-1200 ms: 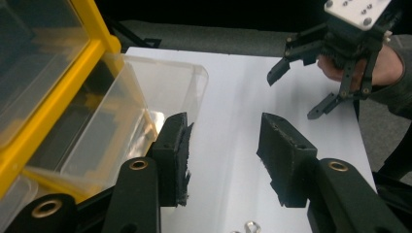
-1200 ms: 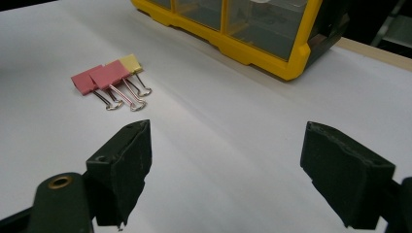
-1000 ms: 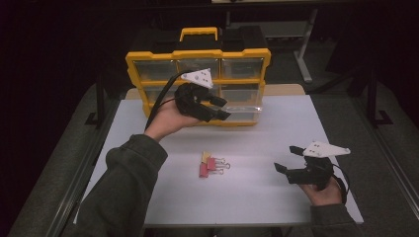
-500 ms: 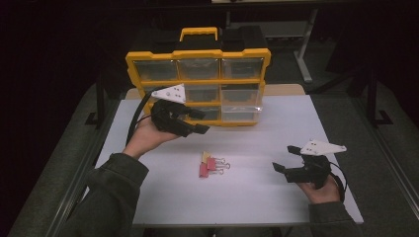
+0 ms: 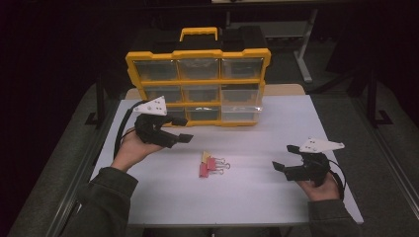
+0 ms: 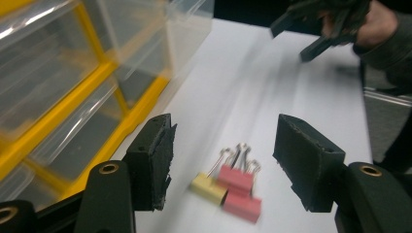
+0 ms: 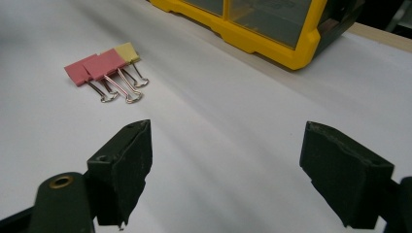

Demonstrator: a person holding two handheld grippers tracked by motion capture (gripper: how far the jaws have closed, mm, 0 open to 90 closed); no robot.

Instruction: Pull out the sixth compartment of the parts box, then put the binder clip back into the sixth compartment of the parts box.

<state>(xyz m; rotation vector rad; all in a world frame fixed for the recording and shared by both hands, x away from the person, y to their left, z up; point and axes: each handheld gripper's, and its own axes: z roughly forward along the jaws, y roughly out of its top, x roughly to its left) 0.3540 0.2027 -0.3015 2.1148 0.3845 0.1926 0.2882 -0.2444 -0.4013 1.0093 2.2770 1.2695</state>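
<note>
Binder clips [image 5: 211,164]: two pink, one yellow, wire-handled, mid-table; blurred, possibly overlapping. Left gripper [image 5: 184,130] at their 10 o'clock, empty jaws just opening. Right gripper [image 5: 286,158] at 3 o'clock, jaws wide, empty.

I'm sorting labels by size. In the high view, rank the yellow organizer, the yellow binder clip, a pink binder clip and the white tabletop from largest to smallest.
1. white tabletop
2. yellow organizer
3. pink binder clip
4. yellow binder clip, though pink clips partly cover it, so this last ranking is unsure.
</note>
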